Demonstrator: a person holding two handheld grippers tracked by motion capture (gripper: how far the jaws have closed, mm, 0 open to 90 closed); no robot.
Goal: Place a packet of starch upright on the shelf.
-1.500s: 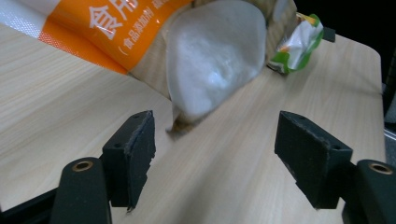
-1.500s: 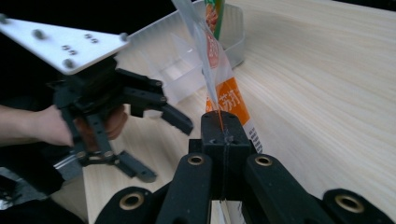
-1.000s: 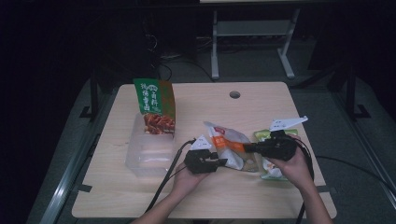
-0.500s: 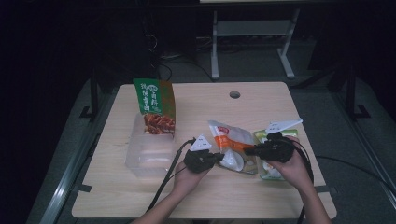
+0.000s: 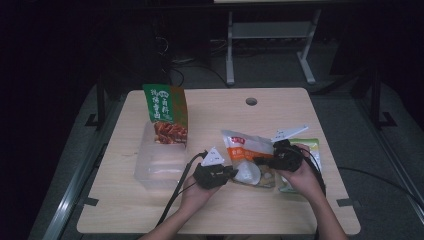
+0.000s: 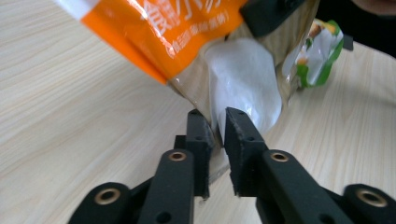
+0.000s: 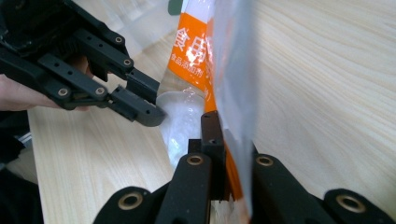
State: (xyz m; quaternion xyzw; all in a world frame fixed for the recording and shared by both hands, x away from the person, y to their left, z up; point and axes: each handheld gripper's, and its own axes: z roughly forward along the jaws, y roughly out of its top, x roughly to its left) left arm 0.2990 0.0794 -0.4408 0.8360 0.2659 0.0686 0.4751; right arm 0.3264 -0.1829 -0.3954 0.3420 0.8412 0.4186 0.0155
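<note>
- Snack bag: an orange-and-white pouch with a clear panel, held between both grippers just above the table, at its right half, near the person's edge.
- Right gripper: its jaws are clamped tight on one edge of the bag. In the right gripper view the film rises straight up from between the closed jaws, so this grip appears to serve as the anchor that keeps the bag lifted and taut.
- Left gripper: its jaws stand narrow, with a thin gap, at the pale lower corner of the bag. In the left gripper view a fold of film sits between the pads; the jaws have just been opening a little, so the pinch looks light rather than firm.
- Probable purpose of the two-point hold: opposing grips on one pouch suit pulling it open or steadying it for transfer. This is a judgement.
- Clear tub: stands left of the grippers, apart from the bag. A green packet stands upright in its far end.
- Second green packet: lies flat under the right hand, beside the bag.
- Caution: a loose left pinch may let the film slip when tension is applied.
</note>
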